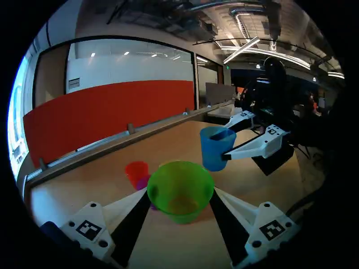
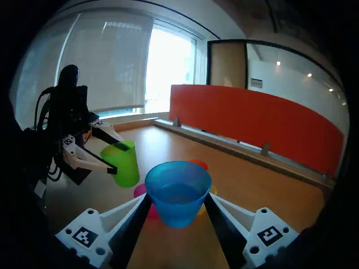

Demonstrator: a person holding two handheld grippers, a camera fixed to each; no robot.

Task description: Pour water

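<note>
Left gripper [image 1: 179, 193]: fingers closed partway, pressing both sides of the upright green cup [image 1: 181, 186]. An orange cup [image 1: 137, 171] stands on the table [image 1: 89, 193] beyond the left finger. Right gripper [image 2: 178, 197]: gripping the upright blue cup [image 2: 178, 190] in the same way. Its water level cannot be told.

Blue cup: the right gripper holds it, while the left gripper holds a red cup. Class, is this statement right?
No. The left gripper holds a green cup, not a red one, as the left gripper view shows. The blue cup is indeed in the right gripper.
</note>
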